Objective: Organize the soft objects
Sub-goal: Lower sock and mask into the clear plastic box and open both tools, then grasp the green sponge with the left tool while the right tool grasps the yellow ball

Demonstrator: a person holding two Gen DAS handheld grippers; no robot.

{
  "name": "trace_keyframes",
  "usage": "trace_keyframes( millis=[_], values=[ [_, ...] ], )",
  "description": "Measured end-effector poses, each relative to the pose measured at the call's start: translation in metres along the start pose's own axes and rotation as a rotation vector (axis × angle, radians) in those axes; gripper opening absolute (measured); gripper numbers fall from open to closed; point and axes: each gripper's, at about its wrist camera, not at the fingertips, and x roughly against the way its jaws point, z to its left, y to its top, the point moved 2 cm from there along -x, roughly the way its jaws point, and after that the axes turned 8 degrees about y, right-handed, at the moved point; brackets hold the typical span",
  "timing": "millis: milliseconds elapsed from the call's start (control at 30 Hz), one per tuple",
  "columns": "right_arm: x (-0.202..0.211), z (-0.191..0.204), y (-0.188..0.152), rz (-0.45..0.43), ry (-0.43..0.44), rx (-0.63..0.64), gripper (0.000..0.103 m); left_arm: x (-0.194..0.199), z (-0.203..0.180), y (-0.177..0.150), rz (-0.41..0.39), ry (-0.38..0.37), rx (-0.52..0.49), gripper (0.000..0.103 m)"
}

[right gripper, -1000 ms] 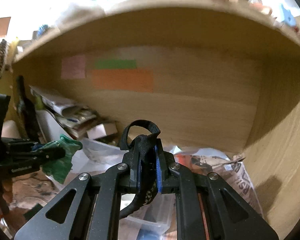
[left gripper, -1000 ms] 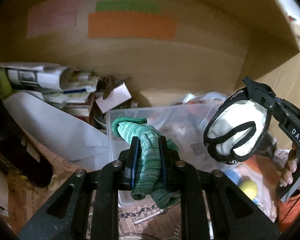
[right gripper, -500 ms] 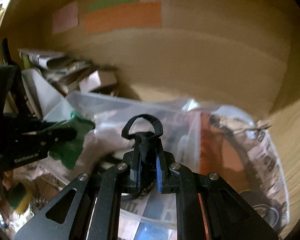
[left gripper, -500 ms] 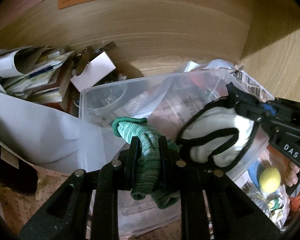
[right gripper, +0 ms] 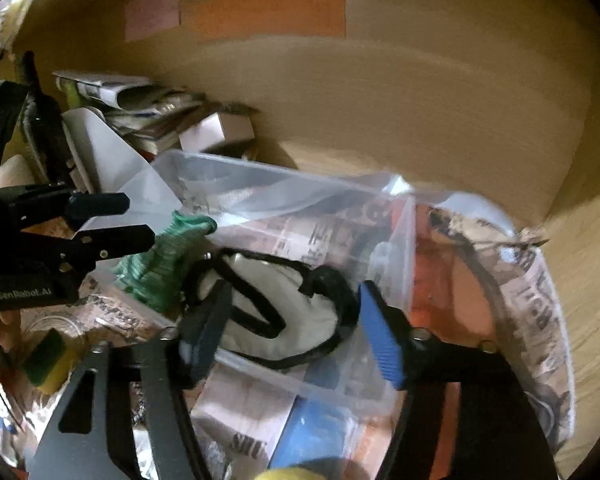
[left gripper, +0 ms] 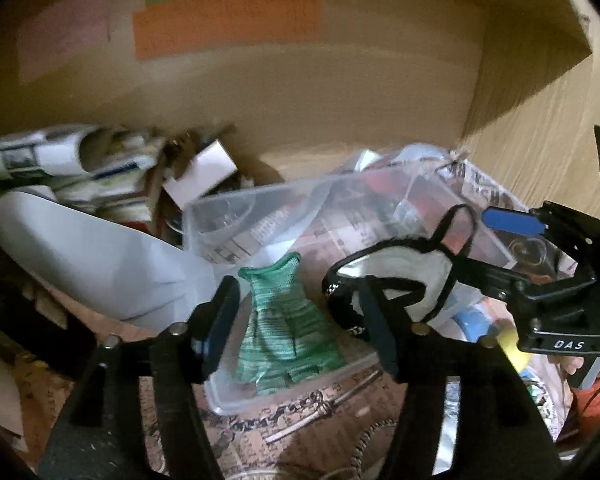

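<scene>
A green knitted glove point(left gripper: 286, 320) lies inside a clear plastic bin point(left gripper: 260, 200), at its near left end. My left gripper point(left gripper: 300, 320) is open above it, jaws spread on either side, not touching. The glove also shows in the right wrist view point(right gripper: 160, 264). A white pouch with black trim and straps point(right gripper: 284, 312) lies in the bin point(right gripper: 300, 184) next to the glove. My right gripper point(right gripper: 292, 320) is open over it. In the left wrist view the pouch point(left gripper: 404, 272) sits right of the glove, under the right gripper point(left gripper: 500, 256).
The bin stands on newspaper point(right gripper: 540, 300) in a wooden nook with a back wall point(left gripper: 300, 100). Stacked papers and a white sheet point(left gripper: 80, 248) lie to the left. A yellow ball point(left gripper: 512, 344) and a yellow-green sponge point(right gripper: 48, 360) lie near the front.
Both grippers opened. The glove dropped from my left gripper into the bin, and the pouch dropped from my right gripper beside it. Both cameras tilted up slightly.
</scene>
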Motion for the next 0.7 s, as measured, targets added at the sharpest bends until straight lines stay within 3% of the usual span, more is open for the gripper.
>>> trace_keyframes(
  millis=[133, 200, 267, 367, 500, 700],
  values=[
    [0.027, 0.005, 0.001, -0.071, -0.028, 0.018, 0.083, 0.029, 0.005, 0.000, -0.065, 0.014, 0.032, 0.083],
    [0.046, 0.008, 0.000, -0.121, -0.030, 0.019, 0.083, 0.046, 0.008, -0.003, -0.100, 0.025, 0.051, 0.095],
    [0.058, 0.011, -0.001, -0.153, -0.028, 0.018, 0.088, 0.057, 0.011, -0.006, -0.123, 0.029, 0.069, 0.099],
    [0.075, 0.012, -0.006, -0.203, -0.027, 0.003, 0.102, 0.074, 0.014, -0.014, -0.140, 0.038, 0.088, 0.101],
    [0.087, 0.013, -0.018, -0.225, -0.033, -0.013, 0.103, 0.085, 0.015, -0.032, -0.136, 0.063, 0.093, 0.103],
    [0.089, 0.008, -0.045, -0.195, -0.039, -0.061, 0.103, 0.082, 0.014, -0.065, -0.068, 0.094, 0.095, 0.103]
  ],
)
